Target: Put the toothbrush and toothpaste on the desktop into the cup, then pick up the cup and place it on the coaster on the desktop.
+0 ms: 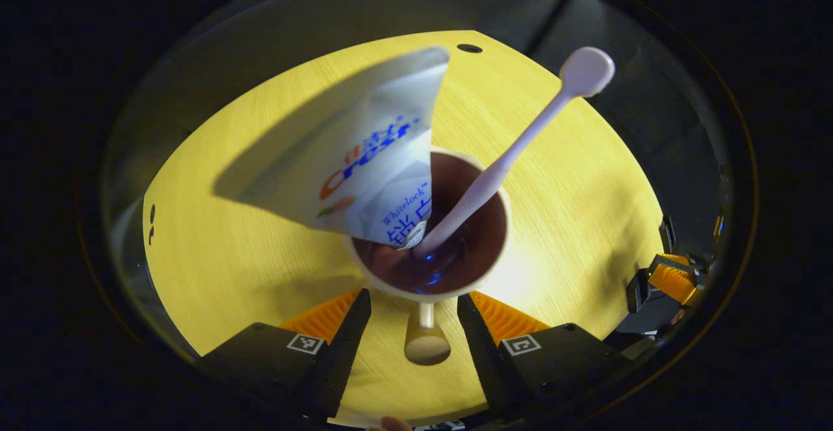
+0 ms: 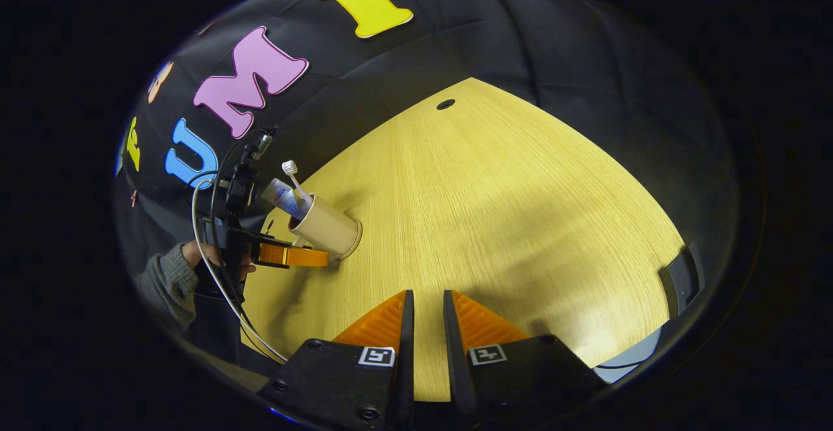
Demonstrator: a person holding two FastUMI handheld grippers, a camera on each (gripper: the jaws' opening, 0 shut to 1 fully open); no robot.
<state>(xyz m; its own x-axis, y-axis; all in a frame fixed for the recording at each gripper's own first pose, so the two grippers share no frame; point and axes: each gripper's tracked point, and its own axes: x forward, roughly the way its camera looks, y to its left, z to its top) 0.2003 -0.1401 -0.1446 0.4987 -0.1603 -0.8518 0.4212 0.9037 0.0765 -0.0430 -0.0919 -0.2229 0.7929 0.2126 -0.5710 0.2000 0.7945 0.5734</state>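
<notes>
In the left gripper view I look down into a beige cup (image 1: pixel 496 258) with a dark inside. A white toothpaste tube (image 1: pixel 364 164) and a pale pink toothbrush (image 1: pixel 520 138) stand in it, leaning apart. The cup's handle (image 1: pixel 426 340) lies between the fingers of my open left gripper (image 1: pixel 416 314), with a gap on each side. In the right gripper view the cup (image 2: pixel 325 228) stands at the table's left, with the left gripper (image 2: pixel 289 255) at its handle. My right gripper (image 2: pixel 426 317) hovers over bare table, fingers close together and holding nothing.
The round yellow wooden table (image 2: pixel 507 209) has a small hole (image 2: pixel 446 104) near its far edge. A dark flat piece (image 2: pixel 680 281), possibly the coaster, lies at the table's right edge. A hand and grey sleeve (image 2: pixel 166 281) hold the left gripper. The right gripper (image 1: pixel 670 281) appears at right.
</notes>
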